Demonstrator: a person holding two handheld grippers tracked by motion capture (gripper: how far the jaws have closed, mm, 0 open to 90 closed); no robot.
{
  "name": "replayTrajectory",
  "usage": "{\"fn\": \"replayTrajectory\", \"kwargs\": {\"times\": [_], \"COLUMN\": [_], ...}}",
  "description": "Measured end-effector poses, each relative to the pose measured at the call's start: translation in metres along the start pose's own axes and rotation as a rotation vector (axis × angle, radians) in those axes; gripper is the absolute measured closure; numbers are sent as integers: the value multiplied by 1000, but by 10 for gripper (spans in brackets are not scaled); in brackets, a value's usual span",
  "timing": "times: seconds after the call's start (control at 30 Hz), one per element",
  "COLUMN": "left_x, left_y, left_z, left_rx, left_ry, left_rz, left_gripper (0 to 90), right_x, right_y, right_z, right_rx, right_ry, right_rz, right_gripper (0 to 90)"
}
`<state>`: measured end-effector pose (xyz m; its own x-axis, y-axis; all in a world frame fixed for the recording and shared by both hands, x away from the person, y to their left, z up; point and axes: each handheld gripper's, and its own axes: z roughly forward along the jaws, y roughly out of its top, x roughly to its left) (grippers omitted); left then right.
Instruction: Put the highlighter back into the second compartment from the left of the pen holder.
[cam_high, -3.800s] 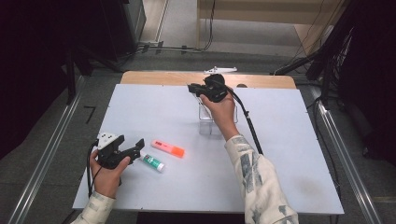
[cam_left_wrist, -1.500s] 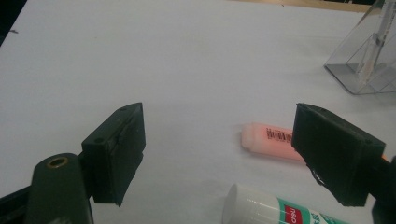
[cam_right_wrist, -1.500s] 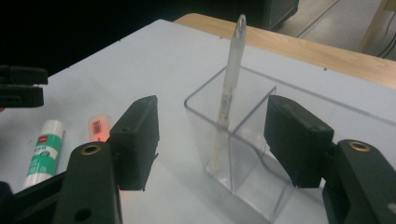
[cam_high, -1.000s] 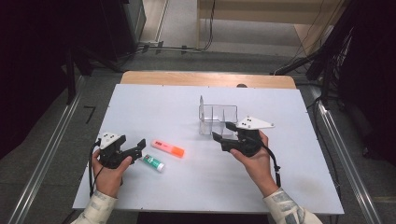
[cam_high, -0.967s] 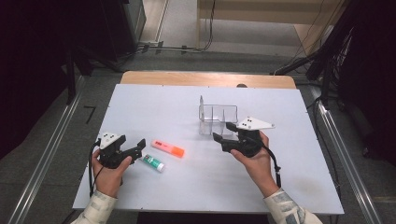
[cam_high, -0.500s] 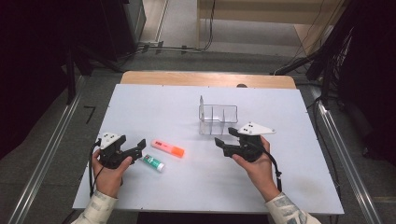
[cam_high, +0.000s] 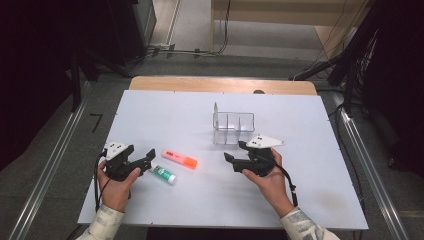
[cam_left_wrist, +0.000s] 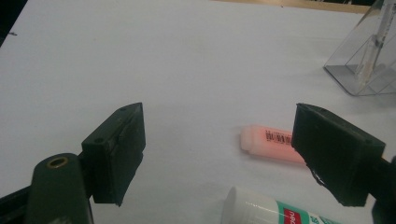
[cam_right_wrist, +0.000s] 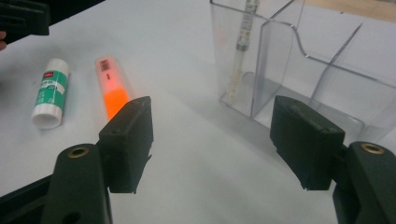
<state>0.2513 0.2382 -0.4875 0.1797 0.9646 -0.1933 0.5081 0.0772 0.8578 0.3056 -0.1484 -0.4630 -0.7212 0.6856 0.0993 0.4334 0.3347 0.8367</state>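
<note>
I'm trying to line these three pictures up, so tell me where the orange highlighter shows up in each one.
High view: the orange highlighter lies left of centre on the white table, beside the glue stick.
Left gripper view: it lies right of centre, partly behind the right jaw.
Right gripper view: it lies upper left, just above the left jaw.
Shared landmark: the clear plastic organizer, at the top right of both gripper views.
</note>
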Motion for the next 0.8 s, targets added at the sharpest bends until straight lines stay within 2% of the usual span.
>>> {"fn": "replayTrajectory", "kwargs": {"times": [0.4, 0.8], "left_x": [0, 1], "left_y": [0, -1], "left_z": [2, 3], "left_rx": [4, 9], "left_ry": [5, 8], "left_rz": [0, 3], "left_gripper": [180, 172], "right_x": [7, 19], "right_y": [-2, -5], "right_z": [12, 27], "right_rx": [26, 63], "right_ry": [13, 47], "right_rz": [-14, -29], "right_gripper": [285, 278]}}
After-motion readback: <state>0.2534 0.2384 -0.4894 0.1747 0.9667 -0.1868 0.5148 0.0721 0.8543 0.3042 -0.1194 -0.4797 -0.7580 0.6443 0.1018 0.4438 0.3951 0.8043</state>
